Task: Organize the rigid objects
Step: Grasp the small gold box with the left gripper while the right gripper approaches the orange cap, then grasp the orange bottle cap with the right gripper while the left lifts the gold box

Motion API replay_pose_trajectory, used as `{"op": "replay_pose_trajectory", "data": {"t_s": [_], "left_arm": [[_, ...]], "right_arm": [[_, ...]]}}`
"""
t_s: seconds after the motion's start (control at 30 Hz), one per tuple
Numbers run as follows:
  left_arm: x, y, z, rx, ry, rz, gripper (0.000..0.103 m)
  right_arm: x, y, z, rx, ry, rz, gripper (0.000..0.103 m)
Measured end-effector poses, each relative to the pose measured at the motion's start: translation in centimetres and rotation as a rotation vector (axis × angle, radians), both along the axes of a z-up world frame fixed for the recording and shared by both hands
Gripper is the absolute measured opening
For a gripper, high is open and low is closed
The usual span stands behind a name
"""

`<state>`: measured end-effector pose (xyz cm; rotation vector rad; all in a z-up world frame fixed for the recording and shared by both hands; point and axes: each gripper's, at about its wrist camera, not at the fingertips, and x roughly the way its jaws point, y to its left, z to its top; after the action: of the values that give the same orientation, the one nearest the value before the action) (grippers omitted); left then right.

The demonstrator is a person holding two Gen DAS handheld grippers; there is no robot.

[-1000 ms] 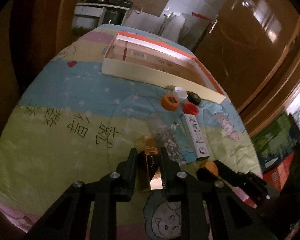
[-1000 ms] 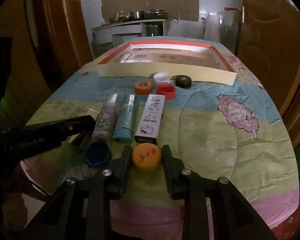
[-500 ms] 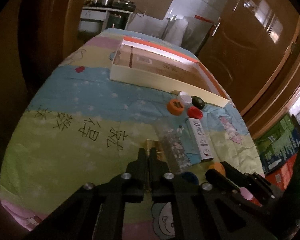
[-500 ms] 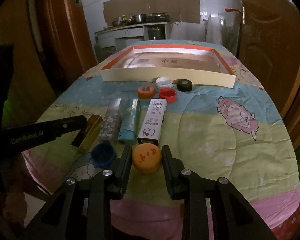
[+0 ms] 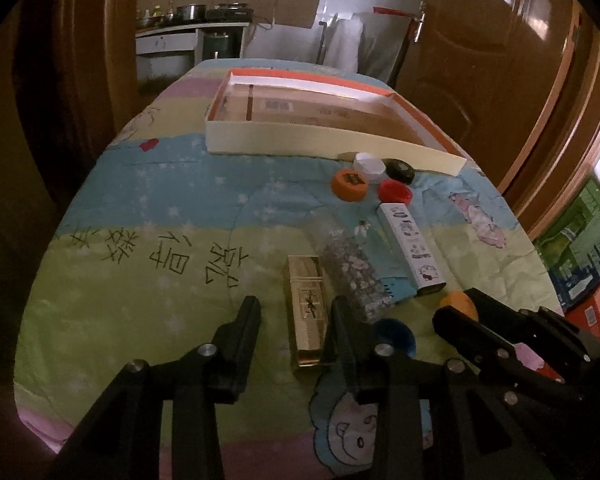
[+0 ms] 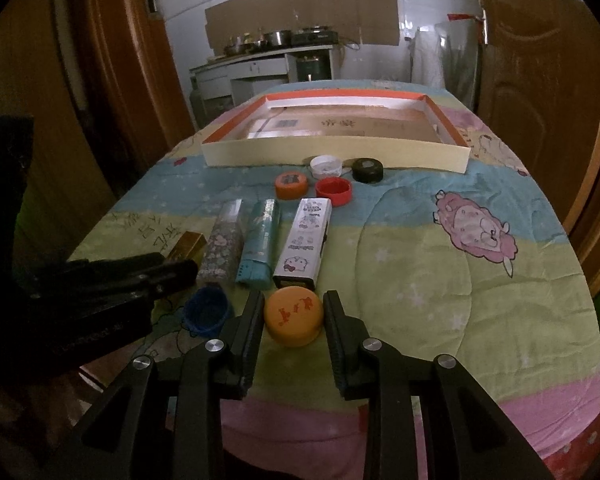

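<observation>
Left tool (image 5: 296, 310) opening around gold box (image 5: 306, 312); right tool (image 6: 294, 314) grips orange cap (image 6: 294, 314)

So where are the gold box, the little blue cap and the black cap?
gold box (image 5: 307, 312): left wrist view, middle of its top face.
blue cap (image 6: 206, 311): right wrist view, its open hollow.
black cap (image 6: 367, 169): right wrist view, its top.

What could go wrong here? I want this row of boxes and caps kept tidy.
The left gripper is opening around the gold box; its right finger sits close and could nudge the box on retreat. The right gripper pinches the orange cap, whose round sides might slip.
</observation>
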<state>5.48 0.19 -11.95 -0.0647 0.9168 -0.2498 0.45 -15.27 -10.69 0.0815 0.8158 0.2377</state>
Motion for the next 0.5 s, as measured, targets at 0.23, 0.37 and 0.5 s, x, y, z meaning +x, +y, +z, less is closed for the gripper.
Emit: {"op": "replay_pose_trajectory", "data": {"t_s": [0.23, 0.37, 0.5], "left_arm": [[-0.1, 0.6, 0.2, -0.035, -0.014, 0.007, 0.018], [-0.4, 0.6, 1.0, -0.047, -0.036, 0.004, 0.018], [-0.4, 0.8, 2.2, -0.063, -0.059, -0.001, 0.018]], "right_arm": [[0.0, -0.1, 0.1, 0.003, -0.003, 0.001, 0.031], [-0.1, 0.0, 0.5, 0.005, -0.019, 0.003, 0.03], [-0.3, 0.0, 1.0, 0.004, -0.033, 0.006, 0.03]]}}
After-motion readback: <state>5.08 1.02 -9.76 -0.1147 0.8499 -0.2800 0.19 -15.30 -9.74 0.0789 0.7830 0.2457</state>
